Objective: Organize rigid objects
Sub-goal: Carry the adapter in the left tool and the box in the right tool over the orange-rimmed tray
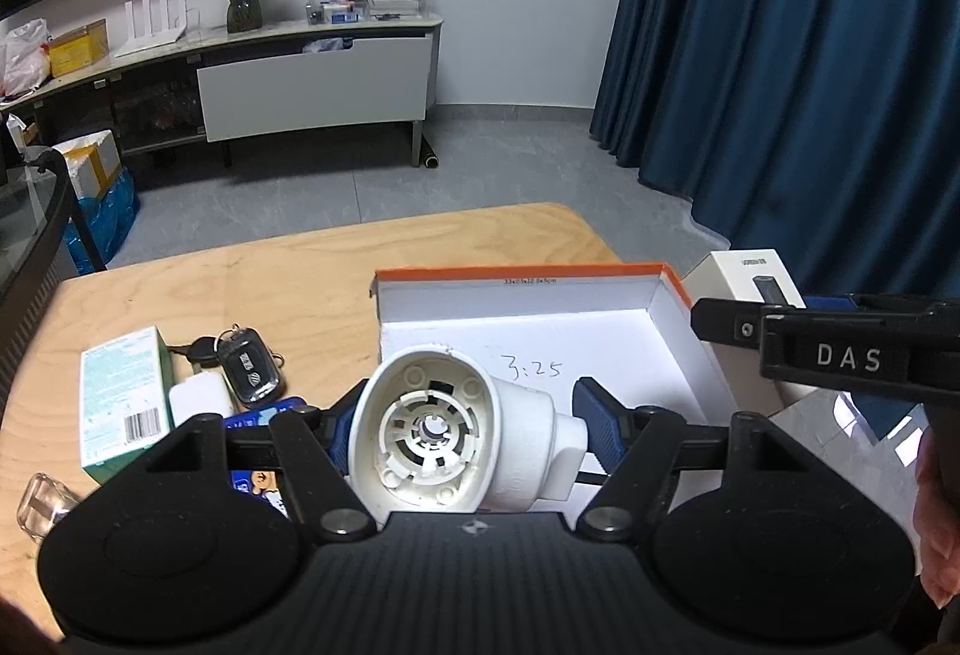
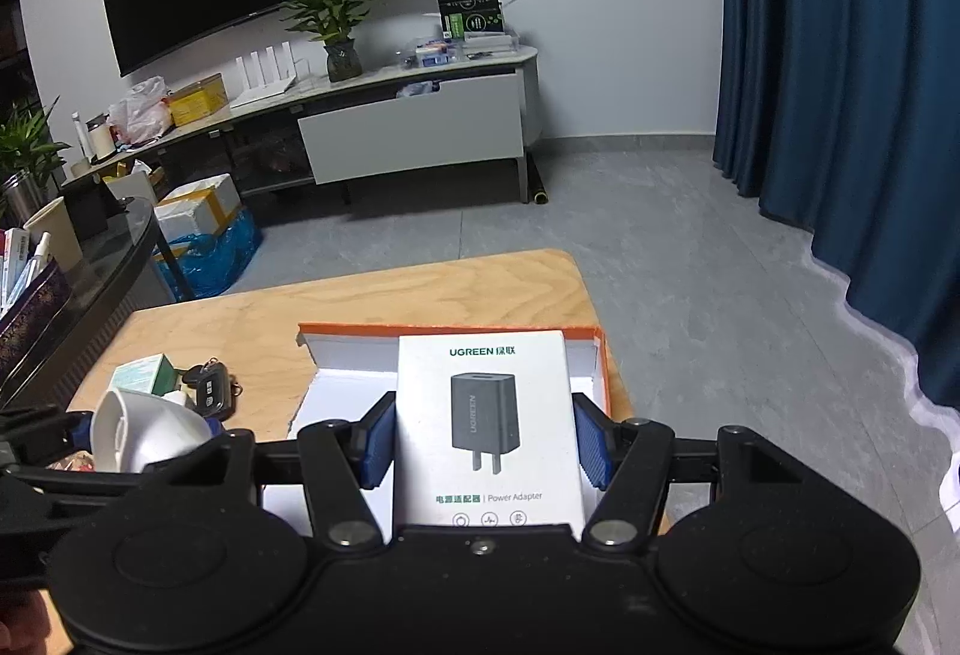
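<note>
My left gripper [image 1: 465,433] is shut on a white plastic cone-shaped part [image 1: 444,433], its hollow ribbed base facing the camera, held above the near edge of an orange-rimmed white box [image 1: 672,289]. My right gripper [image 2: 483,445] is shut on a white power adapter carton [image 2: 486,415], held over the same open box [image 2: 456,329]. In the left wrist view that carton [image 1: 750,274] and the right gripper's black frame show at the right. The cone [image 2: 150,436] appears at the left of the right wrist view.
On the wooden table [image 1: 300,265] left of the box lie a green-white carton [image 1: 123,391], car keys [image 1: 246,364], a small white case [image 1: 201,397], a blue card and a clear item [image 1: 42,502]. A glass side table [image 2: 102,259] stands at left; curtains hang at right.
</note>
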Available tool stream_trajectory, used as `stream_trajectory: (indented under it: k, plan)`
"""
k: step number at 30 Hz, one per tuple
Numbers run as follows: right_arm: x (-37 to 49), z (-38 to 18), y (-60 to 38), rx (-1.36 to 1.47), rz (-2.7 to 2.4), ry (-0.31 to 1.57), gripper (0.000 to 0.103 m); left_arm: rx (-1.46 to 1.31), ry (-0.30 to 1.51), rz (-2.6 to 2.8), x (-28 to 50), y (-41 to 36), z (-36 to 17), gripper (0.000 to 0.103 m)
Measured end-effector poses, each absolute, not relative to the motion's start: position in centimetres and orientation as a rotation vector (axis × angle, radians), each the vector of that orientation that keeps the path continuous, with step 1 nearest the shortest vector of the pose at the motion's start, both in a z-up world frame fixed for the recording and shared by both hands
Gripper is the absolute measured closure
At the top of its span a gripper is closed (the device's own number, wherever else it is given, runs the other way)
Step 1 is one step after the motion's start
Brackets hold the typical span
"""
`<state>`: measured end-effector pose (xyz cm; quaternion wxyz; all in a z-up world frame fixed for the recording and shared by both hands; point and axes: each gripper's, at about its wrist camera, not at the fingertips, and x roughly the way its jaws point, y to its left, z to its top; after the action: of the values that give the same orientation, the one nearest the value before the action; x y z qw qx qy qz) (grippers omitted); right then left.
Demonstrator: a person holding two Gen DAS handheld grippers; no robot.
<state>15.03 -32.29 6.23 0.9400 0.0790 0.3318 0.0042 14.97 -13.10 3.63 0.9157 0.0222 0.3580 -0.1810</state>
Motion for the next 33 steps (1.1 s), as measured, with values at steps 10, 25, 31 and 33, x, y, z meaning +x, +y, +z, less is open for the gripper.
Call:
stream_trajectory:
  k: [10,25,31,33]
  plan:
    - [15.2,6.0,-32.1,0.142,0.008,0.683,0.032,0.021,0.747,-0.371,14.9,-13.9,3.1,0.032]
    - [16.4,6.1,-31.3,0.049,0.011,0.728,0.032,0.003,0.746,-0.371,14.7,-14.4,2.9,0.032]
    - [16.2,6.2,-31.5,0.064,-0.002,0.719,0.032,0.023,0.748,-0.350,14.7,-14.1,3.1,0.032]
    - [16.0,6.4,-31.5,0.064,-0.003,0.707,0.032,0.034,0.749,-0.335,14.7,-14.0,3.2,0.032]
